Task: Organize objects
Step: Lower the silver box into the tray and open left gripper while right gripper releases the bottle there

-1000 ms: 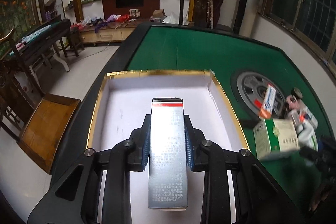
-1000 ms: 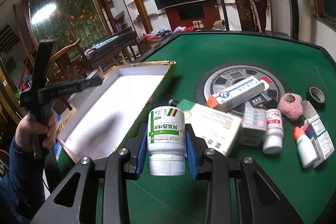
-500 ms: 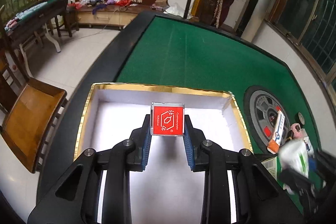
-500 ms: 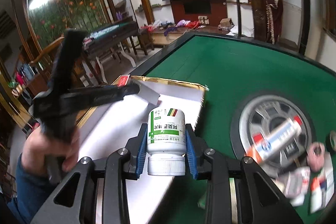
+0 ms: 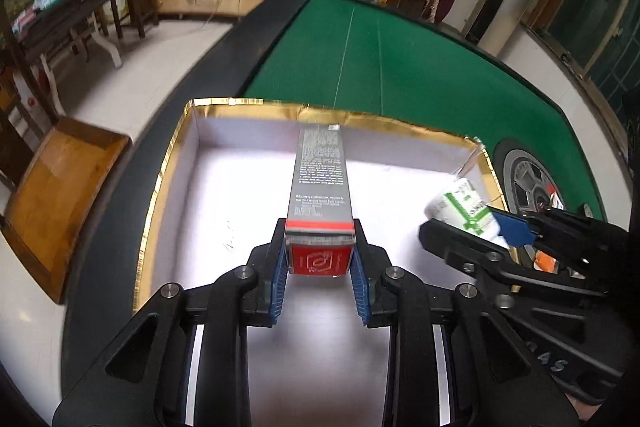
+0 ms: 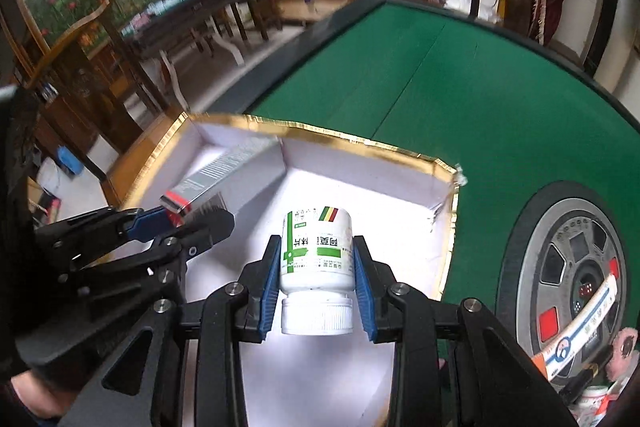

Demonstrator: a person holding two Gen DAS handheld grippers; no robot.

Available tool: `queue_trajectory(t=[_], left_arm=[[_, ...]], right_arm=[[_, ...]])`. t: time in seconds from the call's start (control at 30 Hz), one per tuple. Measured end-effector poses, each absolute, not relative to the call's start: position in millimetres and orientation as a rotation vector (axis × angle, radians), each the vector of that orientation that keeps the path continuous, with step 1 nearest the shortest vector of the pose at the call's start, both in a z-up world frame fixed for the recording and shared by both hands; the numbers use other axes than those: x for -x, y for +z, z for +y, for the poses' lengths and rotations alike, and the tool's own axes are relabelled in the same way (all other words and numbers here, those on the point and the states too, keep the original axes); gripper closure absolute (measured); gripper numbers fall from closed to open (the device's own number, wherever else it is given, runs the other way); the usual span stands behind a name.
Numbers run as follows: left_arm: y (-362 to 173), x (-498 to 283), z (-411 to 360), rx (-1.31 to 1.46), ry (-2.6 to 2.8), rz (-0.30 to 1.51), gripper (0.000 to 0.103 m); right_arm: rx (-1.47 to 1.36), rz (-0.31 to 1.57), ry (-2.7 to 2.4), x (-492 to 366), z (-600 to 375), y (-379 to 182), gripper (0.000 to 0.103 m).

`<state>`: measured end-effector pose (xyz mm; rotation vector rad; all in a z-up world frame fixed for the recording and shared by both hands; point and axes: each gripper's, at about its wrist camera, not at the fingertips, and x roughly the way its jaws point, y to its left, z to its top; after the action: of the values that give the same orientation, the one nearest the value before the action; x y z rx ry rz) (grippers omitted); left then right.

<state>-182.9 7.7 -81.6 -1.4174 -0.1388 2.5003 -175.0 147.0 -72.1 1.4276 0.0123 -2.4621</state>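
Note:
My left gripper is shut on a long silver carton with a red end, whose far end leans down toward the back wall of the gold-rimmed white box. The carton and the left gripper also show in the right wrist view, over the box's left half. My right gripper is shut on a white pill bottle with a green label, cap toward the camera, held over the box's right half. That bottle appears beside the carton in the left wrist view.
The box sits at the left edge of a green felt table. To its right lies a round grey hub with an orange and white carton, a pink fuzzy object and other small items. A wooden chair seat stands left of the table.
Both grippers have moved over the white box. The right one carried the bottle left from the pile of items. The silver carton has tipped from upright to pointing forward and down into the box.

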Motion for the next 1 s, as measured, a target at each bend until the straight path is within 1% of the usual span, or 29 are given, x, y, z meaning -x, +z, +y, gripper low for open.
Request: queue_trajectory(t=[0.1,0.17,0.27,0.47,0.6,1.0], left_arm=[[-87,186,0,1.437,2.472,-0.241,0.076],[-86,185,-3,1.428,2.483,-0.262,0.076],[-88,182,3,1.431,2.502,-0.218,0.076],[-92,179,11,1.442,2.516,-0.141,0.076],[-95,180,11,1.446,2.518,-0.132,0.076],[-98,182,13,1.457,2.527,-0.087,0.076]], right_arm=[[-1.473,0.049,-2.460,188,144,-77,0.070],[-1.490,0.044,-2.464,194,143,-78,0.070],[-1.520,0.025,-2.467,205,142,-81,0.070],[-1.566,-0.140,-2.428,223,147,-89,0.070],[-1.557,-0.223,-2.397,228,144,-88,0.070],[-1.572,-0.175,-2.416,232,134,-92,0.070]])
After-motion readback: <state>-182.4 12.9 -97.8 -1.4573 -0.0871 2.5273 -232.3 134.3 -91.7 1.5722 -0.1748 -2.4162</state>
